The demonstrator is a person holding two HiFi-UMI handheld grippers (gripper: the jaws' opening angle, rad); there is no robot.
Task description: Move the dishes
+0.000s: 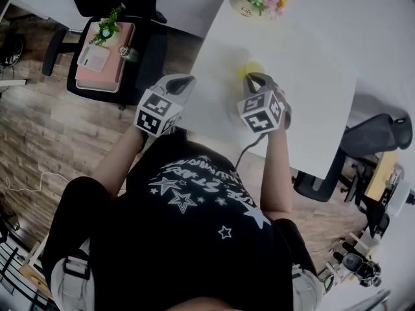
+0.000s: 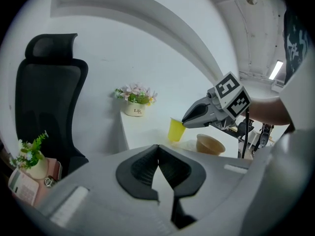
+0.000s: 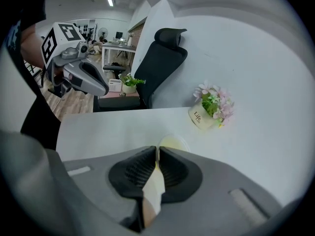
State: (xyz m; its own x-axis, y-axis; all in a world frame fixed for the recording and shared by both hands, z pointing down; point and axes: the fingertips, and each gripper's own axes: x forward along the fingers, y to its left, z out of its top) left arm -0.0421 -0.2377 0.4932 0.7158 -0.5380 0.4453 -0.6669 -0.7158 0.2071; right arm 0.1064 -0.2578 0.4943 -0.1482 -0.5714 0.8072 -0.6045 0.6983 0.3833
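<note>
I'm carrying: right gripper (image 3: 158,155) pinches the yellow cup (image 2: 175,130) beside the brown bowl (image 2: 210,144); left gripper (image 2: 158,154) closed, empty. Next, a steady lift.

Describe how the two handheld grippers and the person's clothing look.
The left gripper and right gripper have grey shells, dark ribbed pads and a cube of black-and-white square markers each. A cable trails from the right one. The person wears a black T-shirt with white stars and lettering.
</note>
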